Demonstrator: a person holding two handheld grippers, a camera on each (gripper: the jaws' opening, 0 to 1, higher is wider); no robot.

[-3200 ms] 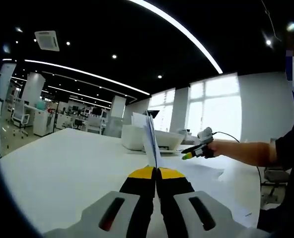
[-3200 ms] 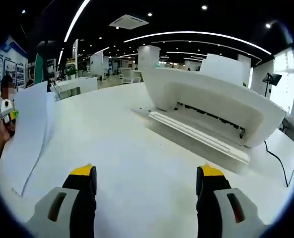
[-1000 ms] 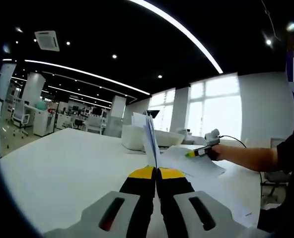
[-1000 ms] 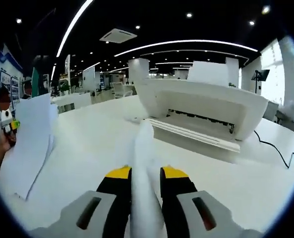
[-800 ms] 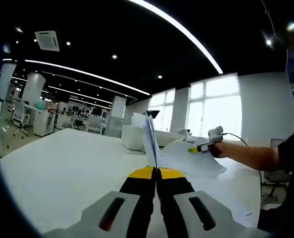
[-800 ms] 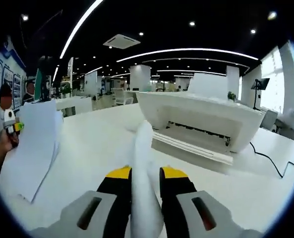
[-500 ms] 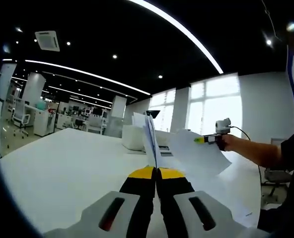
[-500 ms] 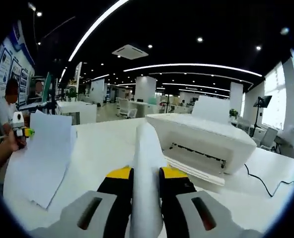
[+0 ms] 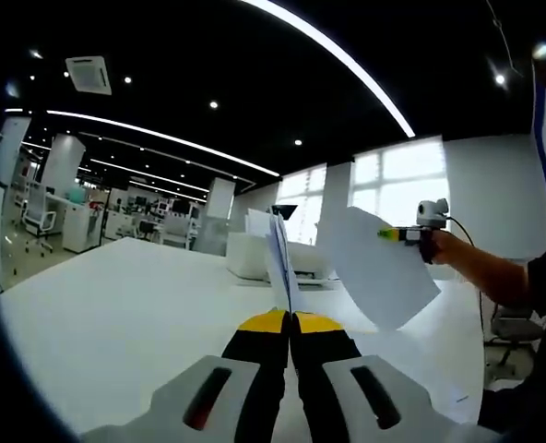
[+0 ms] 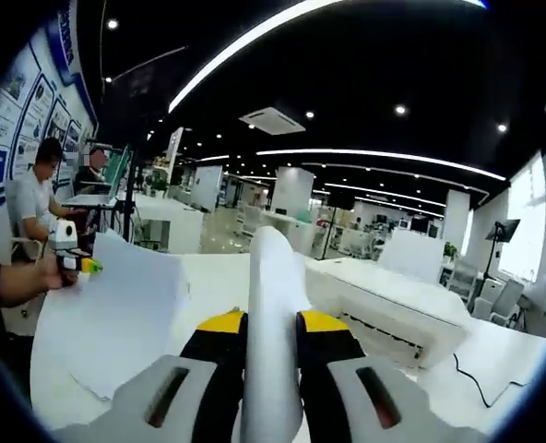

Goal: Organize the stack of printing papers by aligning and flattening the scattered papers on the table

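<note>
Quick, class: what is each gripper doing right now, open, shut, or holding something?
Left gripper: shut on a stack of paper.
Right gripper: shut on a single sheet.

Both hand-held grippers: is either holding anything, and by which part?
Each is shut on paper. The left hand-held gripper pinches a paper stack by its edge; the right hand-held gripper pinches a single sheet by its edge, lifted off the table.

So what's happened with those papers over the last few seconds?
The right gripper, open about three seconds ago, closed on a sheet and lifted it off the table. The left gripper stayed shut on its upright papers; the printer hasn't moved.
</note>
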